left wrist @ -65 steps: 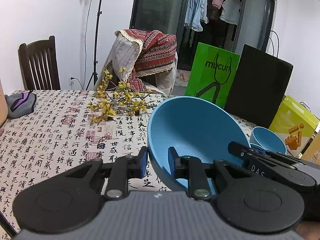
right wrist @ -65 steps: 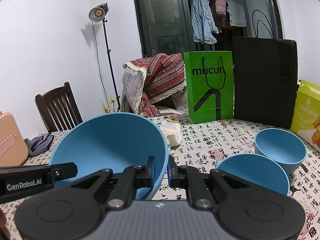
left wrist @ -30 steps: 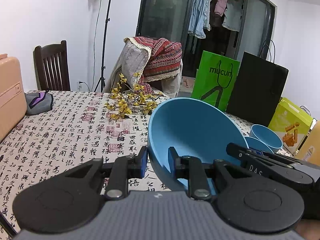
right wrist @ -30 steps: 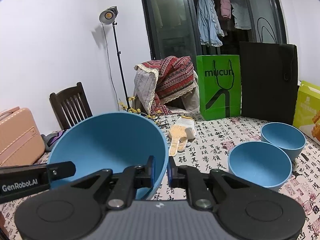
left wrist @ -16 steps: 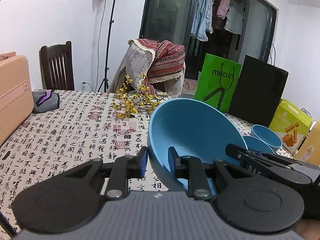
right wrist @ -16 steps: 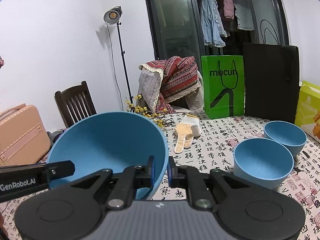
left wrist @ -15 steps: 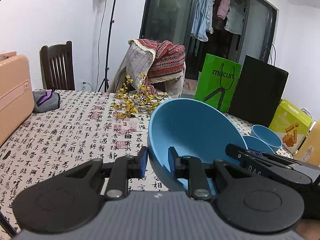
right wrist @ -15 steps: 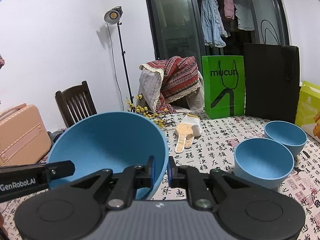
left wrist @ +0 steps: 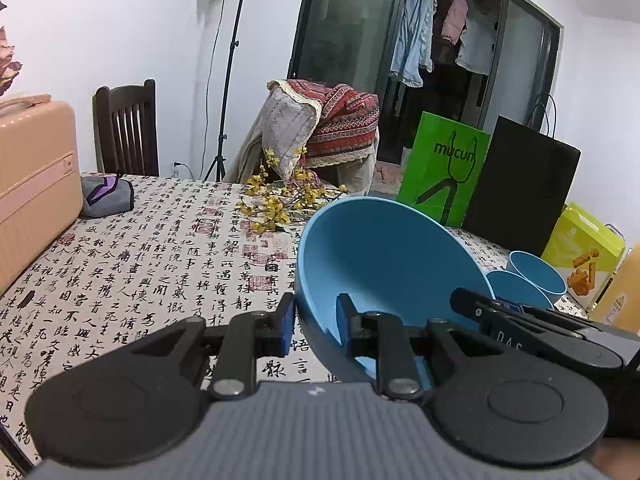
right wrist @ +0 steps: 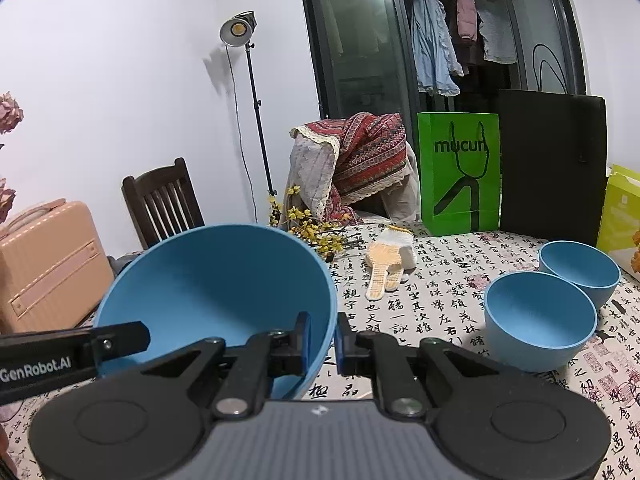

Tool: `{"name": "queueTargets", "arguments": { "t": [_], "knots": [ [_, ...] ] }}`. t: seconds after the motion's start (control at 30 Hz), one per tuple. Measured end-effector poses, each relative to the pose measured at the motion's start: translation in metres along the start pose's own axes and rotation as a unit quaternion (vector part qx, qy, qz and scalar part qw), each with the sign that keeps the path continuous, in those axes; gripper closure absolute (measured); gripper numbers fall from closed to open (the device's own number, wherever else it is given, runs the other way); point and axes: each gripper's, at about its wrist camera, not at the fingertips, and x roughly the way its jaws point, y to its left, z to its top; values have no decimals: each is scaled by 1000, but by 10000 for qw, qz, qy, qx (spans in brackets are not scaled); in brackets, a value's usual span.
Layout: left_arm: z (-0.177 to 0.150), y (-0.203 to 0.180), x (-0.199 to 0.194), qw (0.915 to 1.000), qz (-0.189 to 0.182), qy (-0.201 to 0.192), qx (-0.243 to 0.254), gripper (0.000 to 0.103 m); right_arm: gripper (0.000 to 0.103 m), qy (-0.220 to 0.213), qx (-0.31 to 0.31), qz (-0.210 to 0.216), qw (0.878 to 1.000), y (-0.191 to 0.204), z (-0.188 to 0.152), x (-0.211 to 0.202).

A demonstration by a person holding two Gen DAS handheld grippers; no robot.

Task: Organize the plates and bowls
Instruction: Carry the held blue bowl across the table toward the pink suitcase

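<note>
Two grippers clamp one large blue bowl (right wrist: 216, 288) by opposite rim walls, tilted above the table: left gripper (left wrist: 316, 322) on its left wall, right gripper (right wrist: 320, 338) on its right, jaws narrow, both angled slightly downward. Beyond, two smaller matte blue bowls (right wrist: 540, 320) stand touching on the calligraphy-print tablecloth (left wrist: 152, 256). Farther off stands a glossy green bag (right wrist: 460, 172).

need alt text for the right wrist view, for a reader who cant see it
The right gripper is clamped on the right rim of a big blue bowl, with the left gripper at its left rim. Two smaller blue bowls sit on the calligraphy tablecloth to the right, a glove behind.
</note>
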Motion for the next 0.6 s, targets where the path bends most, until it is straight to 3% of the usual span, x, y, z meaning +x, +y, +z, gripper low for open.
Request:
{"name": "queueTargets", "arguments": {
  "t": [0.6],
  "knots": [
    [-4, 13, -14, 9999, 46, -75, -118, 81, 91, 47, -70, 55, 9999, 20, -7, -2]
  ]
}}
